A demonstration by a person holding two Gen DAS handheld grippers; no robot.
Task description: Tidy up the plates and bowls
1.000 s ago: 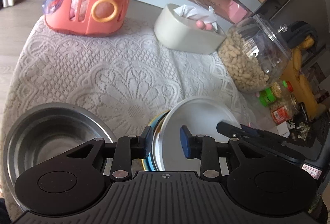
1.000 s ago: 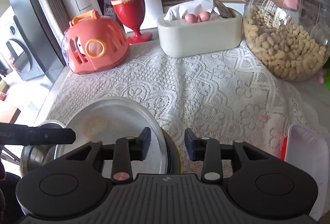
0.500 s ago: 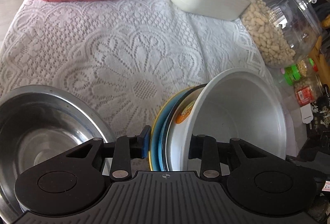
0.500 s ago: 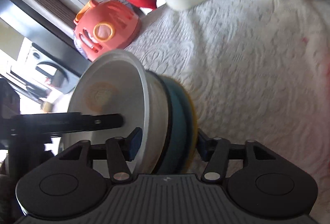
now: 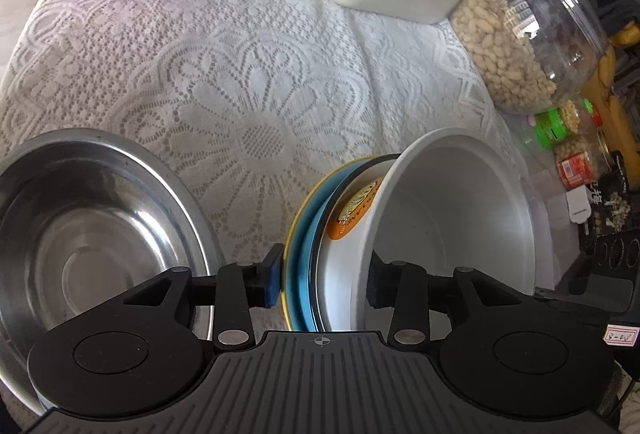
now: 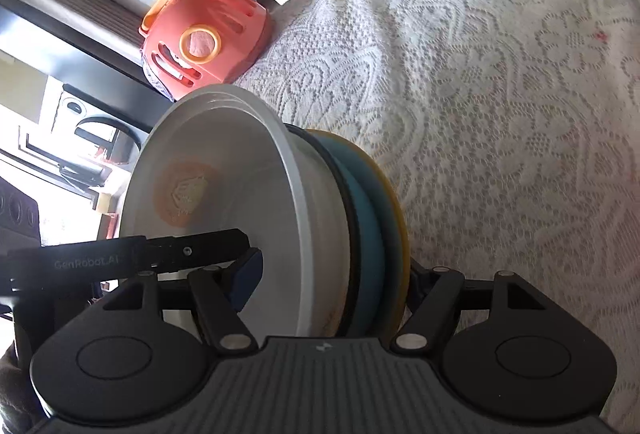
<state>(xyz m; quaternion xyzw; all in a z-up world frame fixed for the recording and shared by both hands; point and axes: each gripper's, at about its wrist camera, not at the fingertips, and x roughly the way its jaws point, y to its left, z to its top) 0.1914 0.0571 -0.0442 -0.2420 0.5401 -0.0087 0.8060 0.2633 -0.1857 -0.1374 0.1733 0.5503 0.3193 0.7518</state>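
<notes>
Beside the steel bowl (image 5: 96,230), on the lace-covered tabletop (image 5: 248,74), a stack of dishes (image 5: 316,258) stood tipped on its edge: a white bowl (image 6: 224,202) nested against a blue plate (image 6: 366,230) and a yellow plate (image 6: 400,234). The left gripper (image 5: 322,284) and the right gripper (image 6: 332,286) each straddled this stack from opposite sides. Both sets of jaws had just been opening, with the stack between them. On the left gripper, the blue pad sat touching or just beside the yellow plate's rim, and the other pad reached inside the white bowl; I could not tell whether either pressed. The right gripper looked spread, one pad inside the white bowl and not visibly touching its wall, its far pad hidden behind the yellow plate.

The main risk, as I judged it, was the stack toppling. Standing on edge with both grips loosening, it could roll or fall flat, and the 2 plates could slide apart from the white bowl. It might also knock the steel bowl, which stood near it. The lace could snag a rim and tip things unevenly. The peanut jar (image 5: 532,46), well beyond the stack, seemed safe.
</notes>
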